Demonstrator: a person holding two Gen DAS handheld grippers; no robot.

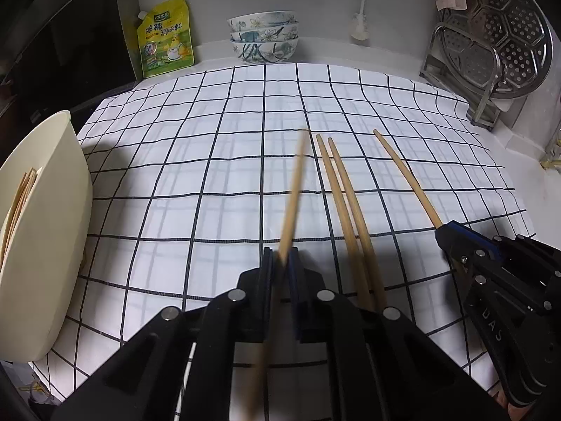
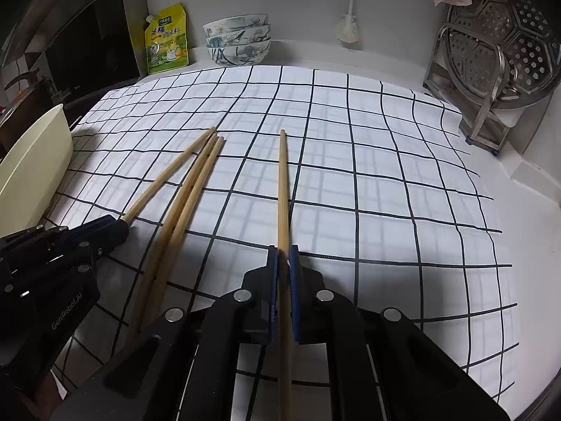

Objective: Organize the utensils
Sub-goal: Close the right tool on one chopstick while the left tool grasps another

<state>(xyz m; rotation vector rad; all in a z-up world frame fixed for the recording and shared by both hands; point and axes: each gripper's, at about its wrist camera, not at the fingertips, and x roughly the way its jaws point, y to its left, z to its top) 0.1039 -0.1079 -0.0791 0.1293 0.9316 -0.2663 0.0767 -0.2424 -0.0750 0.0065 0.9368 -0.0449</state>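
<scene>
Left gripper [image 1: 280, 258] pinching 1 chopstick [image 1: 294, 189], right gripper [image 2: 284, 256] pinching another [image 2: 282, 189]. Both point toward frame top. Holder [image 1: 45, 245] far left, nearer left gripper. 2 loose chopsticks [image 1: 342, 203] between.

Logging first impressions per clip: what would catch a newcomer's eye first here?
Two black two-finger grippers, left gripper and right gripper, each shut on one pale wooden chopstick, low over a white cloth with a black grid. Two loose wooden chopsticks lie between them; a cream plastic holder stands at the left.
</scene>
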